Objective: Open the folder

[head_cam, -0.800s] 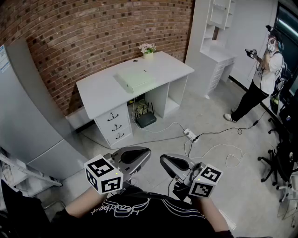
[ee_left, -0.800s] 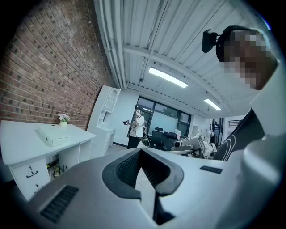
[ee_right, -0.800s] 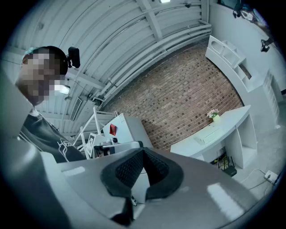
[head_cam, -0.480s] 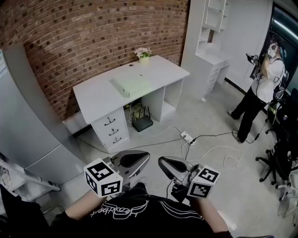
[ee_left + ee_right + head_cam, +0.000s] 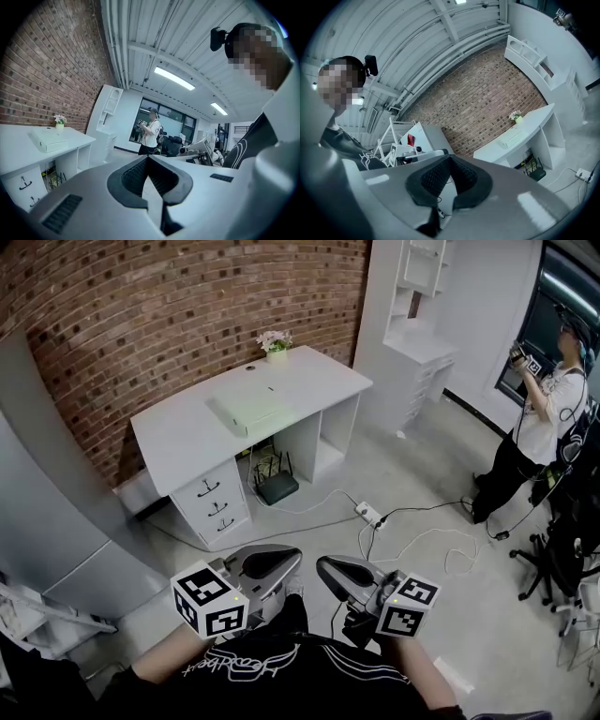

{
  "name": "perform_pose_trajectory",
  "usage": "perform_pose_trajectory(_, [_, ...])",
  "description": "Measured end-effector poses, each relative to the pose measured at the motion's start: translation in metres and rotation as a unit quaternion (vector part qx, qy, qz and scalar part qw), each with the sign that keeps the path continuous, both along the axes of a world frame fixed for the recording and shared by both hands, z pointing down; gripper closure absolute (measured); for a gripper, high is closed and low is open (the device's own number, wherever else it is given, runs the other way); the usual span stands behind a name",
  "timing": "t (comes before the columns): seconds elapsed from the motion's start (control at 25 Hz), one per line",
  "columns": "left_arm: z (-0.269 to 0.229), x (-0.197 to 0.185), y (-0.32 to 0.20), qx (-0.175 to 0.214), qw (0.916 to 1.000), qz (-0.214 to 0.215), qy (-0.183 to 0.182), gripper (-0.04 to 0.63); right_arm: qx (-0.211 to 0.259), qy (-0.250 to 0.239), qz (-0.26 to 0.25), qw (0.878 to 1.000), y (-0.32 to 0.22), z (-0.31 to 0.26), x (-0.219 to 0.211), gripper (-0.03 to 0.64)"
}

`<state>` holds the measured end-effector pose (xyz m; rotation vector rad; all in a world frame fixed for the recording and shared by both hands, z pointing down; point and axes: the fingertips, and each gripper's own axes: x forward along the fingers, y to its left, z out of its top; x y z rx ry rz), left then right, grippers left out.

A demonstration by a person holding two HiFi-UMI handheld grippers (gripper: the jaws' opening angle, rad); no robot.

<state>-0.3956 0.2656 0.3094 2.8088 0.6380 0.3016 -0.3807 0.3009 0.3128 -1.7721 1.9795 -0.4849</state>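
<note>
The pale green folder (image 5: 247,409) lies shut on the white desk (image 5: 178,442) against the brick wall, far ahead of me. It also shows in the left gripper view as the folder (image 5: 49,139) and small in the right gripper view as the folder (image 5: 511,137). My left gripper (image 5: 296,555) and right gripper (image 5: 322,564) are held close to my chest, side by side, well short of the desk. Both are shut with nothing between the jaws, as the left gripper (image 5: 147,157) and right gripper (image 5: 449,158) show in their own views.
A flower pot (image 5: 275,341) stands at the desk's back edge and a router (image 5: 278,487) sits under it. A power strip (image 5: 370,515) and cables lie on the floor. Another person (image 5: 542,418) stands at the right near office chairs (image 5: 572,559). A grey cabinet (image 5: 56,521) stands on the left.
The head view has shifted, so the desk now sits further left. The person at the right has stepped and turned. Both grippers keep their place near my chest, still shut.
</note>
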Motion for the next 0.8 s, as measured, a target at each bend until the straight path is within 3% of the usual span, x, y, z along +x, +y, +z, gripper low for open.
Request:
perform_pose_trajectory(0.44, [0.030,0.078,-0.052,-0.013,0.9995,0.000,-0.029,0.594,-0.025,-0.032,0.011,0.999,-0.049,0.029,0.078,0.615])
perform_pose_trajectory(0.8, [0.047,0.186,-0.130,-0.032,0.9972,-0.009,-0.067,0.594,-0.057,-0.062,0.011,0.996,-0.119,0.044,0.184,0.615])
